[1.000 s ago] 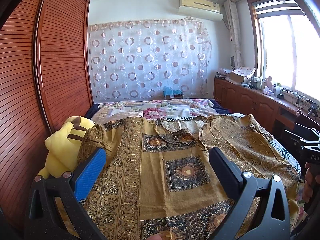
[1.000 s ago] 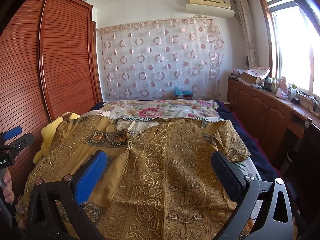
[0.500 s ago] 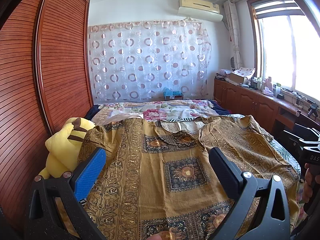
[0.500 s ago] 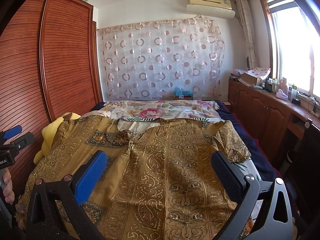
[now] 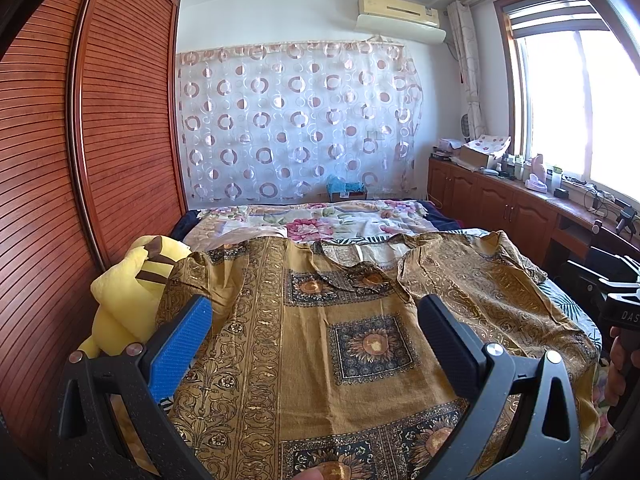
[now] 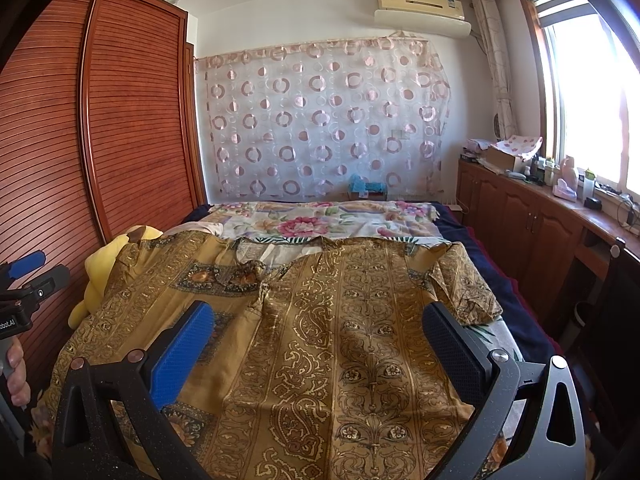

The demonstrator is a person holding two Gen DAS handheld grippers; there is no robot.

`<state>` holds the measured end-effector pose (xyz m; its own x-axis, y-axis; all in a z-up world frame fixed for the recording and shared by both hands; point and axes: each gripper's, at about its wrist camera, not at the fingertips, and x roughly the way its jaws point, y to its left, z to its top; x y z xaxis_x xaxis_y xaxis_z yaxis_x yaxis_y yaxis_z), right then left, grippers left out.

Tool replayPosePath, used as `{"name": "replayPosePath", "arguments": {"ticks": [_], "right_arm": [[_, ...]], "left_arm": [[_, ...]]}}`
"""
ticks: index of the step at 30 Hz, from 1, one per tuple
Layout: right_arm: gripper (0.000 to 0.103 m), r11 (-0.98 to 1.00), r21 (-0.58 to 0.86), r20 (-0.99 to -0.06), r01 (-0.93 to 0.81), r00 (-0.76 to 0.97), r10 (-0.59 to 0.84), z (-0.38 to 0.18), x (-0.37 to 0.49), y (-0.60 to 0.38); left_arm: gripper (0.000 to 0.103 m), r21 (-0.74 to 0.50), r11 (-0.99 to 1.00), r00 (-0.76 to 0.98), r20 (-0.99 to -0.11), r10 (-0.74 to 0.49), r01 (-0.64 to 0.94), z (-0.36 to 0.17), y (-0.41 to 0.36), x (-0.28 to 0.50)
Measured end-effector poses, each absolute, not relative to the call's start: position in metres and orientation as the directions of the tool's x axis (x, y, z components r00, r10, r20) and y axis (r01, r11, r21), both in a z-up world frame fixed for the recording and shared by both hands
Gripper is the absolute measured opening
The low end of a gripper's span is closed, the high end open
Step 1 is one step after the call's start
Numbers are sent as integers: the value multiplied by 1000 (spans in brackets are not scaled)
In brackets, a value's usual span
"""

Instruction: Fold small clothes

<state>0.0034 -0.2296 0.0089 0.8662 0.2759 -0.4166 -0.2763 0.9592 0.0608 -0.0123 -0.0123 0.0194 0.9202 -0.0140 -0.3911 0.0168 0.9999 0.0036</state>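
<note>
A golden-brown patterned shirt (image 5: pixel 320 344) lies spread flat on the bed, collar toward the far end; it also shows in the right wrist view (image 6: pixel 360 340). Its right half is folded over, showing paisley stripes, and a short sleeve (image 6: pixel 464 284) lies at the right edge. My left gripper (image 5: pixel 316 320) is open and empty, held above the shirt's near left part. My right gripper (image 6: pixel 316 324) is open and empty above the shirt's near right part. Each gripper shows at the edge of the other's view.
A yellow plush toy (image 5: pixel 132 292) lies against the wooden wardrobe (image 5: pixel 80 160) at the bed's left. A floral blanket (image 5: pixel 320 220) covers the far end of the bed. Wooden cabinets (image 6: pixel 540 216) with clutter run under the window at right.
Both grippers have risen or tilted very slightly; the shirt has not moved.
</note>
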Motion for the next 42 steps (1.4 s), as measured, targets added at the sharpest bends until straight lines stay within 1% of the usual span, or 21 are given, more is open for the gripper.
{"name": "replayPosePath", "arguments": {"ticks": [15, 20, 26, 34, 38, 42], "right_arm": [[103, 957, 63, -414, -283, 865, 283, 9, 7, -229], [103, 952, 68, -422, -299, 856, 299, 4, 11, -228], [103, 942, 82, -448, -326, 832, 327, -6, 22, -224], [103, 942, 63, -497, -328, 808, 315, -21, 41, -213], [103, 939, 57, -523, -339, 791, 318, -26, 50, -206], [103, 933, 42, -536, -358, 780, 323, -30, 59, -195]], "left_arm": [[103, 4, 1000, 920, -392, -14, 17, 23, -11, -11], [103, 6, 1000, 903, -430, 5, -2, 15, -1, 0], [103, -14, 1000, 872, -488, 14, -24, -12, 12, 21], [103, -16, 998, 834, -550, 40, -58, -47, 26, 40], [103, 12, 994, 815, -572, 98, -111, -60, 41, 49], [103, 58, 993, 808, -577, 119, -105, -69, 57, 55]]}}
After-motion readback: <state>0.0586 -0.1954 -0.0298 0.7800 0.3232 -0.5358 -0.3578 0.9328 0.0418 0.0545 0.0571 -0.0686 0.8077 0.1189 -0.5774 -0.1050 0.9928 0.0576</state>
